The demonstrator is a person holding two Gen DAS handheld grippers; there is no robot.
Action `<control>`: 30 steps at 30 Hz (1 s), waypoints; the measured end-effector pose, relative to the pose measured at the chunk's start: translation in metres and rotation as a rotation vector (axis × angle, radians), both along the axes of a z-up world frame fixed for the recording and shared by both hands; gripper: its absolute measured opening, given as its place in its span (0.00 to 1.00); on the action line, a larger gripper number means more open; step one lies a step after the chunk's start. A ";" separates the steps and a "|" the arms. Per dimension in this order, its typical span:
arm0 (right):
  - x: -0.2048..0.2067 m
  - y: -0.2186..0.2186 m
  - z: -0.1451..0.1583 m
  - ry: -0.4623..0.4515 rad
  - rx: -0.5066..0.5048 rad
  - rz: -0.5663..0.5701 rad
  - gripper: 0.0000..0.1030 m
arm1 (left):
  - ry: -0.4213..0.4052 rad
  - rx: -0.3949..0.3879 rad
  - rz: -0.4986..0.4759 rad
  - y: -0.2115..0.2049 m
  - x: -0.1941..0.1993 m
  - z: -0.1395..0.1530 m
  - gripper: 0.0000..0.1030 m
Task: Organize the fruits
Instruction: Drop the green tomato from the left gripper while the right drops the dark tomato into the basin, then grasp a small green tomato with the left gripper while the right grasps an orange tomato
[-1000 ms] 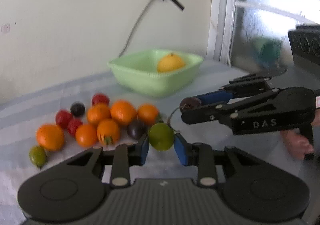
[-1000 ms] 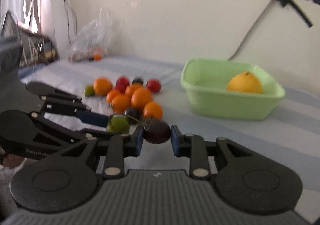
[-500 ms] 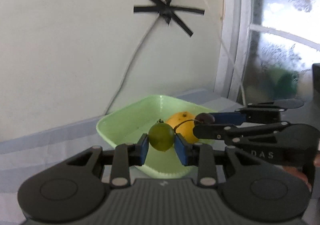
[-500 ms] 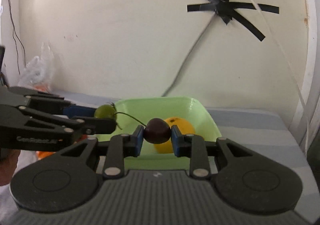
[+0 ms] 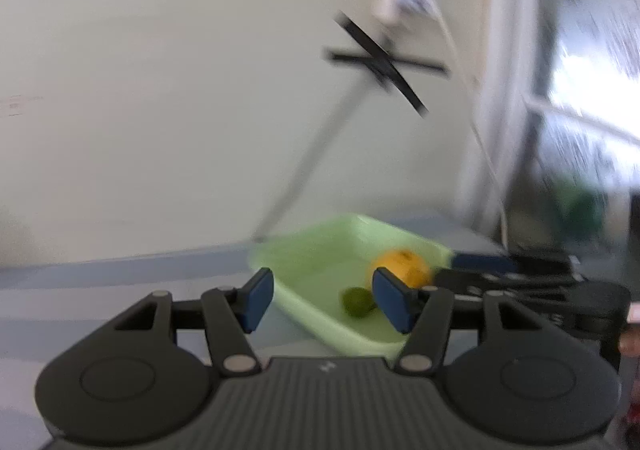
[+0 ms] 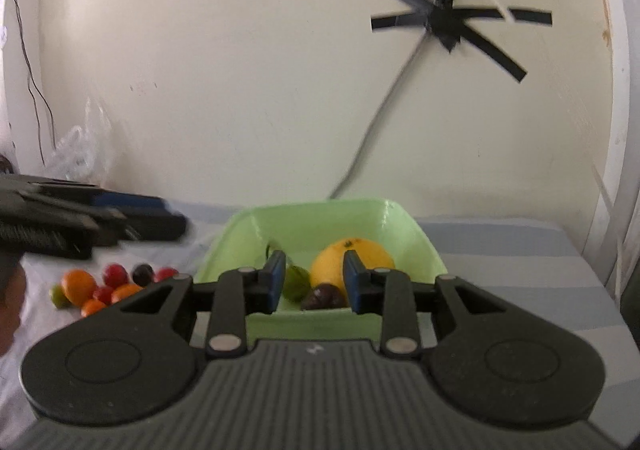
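A light green bowl (image 5: 320,250) (image 6: 320,218) stands on the striped cloth. It holds an orange (image 5: 400,270) (image 6: 352,258), a green fruit (image 5: 357,302) (image 6: 296,282) and a dark purple fruit (image 6: 324,297). My left gripper (image 5: 322,304) is open and empty, just above the bowl's near left part. My right gripper (image 6: 314,282) is open and empty over the bowl's near rim. Several loose orange, red, dark and green fruits (image 6: 104,286) lie on the cloth left of the bowl.
The wall stands close behind the bowl, with a cable (image 6: 372,130) taped to it. A plastic bag (image 6: 76,154) lies at the far left. A window frame (image 5: 500,130) is to the right. My left gripper also shows at the left of the right wrist view (image 6: 80,226).
Both grippers have opened. The green fruit dropped from the left gripper and the dark purple fruit from the right into the bowl. The left gripper is drawing back to the left.
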State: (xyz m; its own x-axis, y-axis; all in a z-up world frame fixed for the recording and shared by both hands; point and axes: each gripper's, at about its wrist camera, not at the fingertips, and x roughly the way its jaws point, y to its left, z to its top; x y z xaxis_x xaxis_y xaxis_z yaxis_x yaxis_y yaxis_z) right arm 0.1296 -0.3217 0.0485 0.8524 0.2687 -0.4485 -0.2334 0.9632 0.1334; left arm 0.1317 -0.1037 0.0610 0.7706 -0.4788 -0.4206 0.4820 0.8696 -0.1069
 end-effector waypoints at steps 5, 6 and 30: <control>-0.020 0.008 0.014 -0.044 0.066 0.047 0.33 | 0.000 -0.040 0.200 0.079 -0.026 0.006 0.57; -0.024 0.012 0.016 -0.048 0.076 0.066 0.33 | 0.006 -0.036 0.239 0.091 -0.031 0.004 0.57; -0.048 0.120 -0.019 0.101 -0.093 0.305 0.33 | 0.149 0.078 0.205 0.121 -0.062 -0.063 0.57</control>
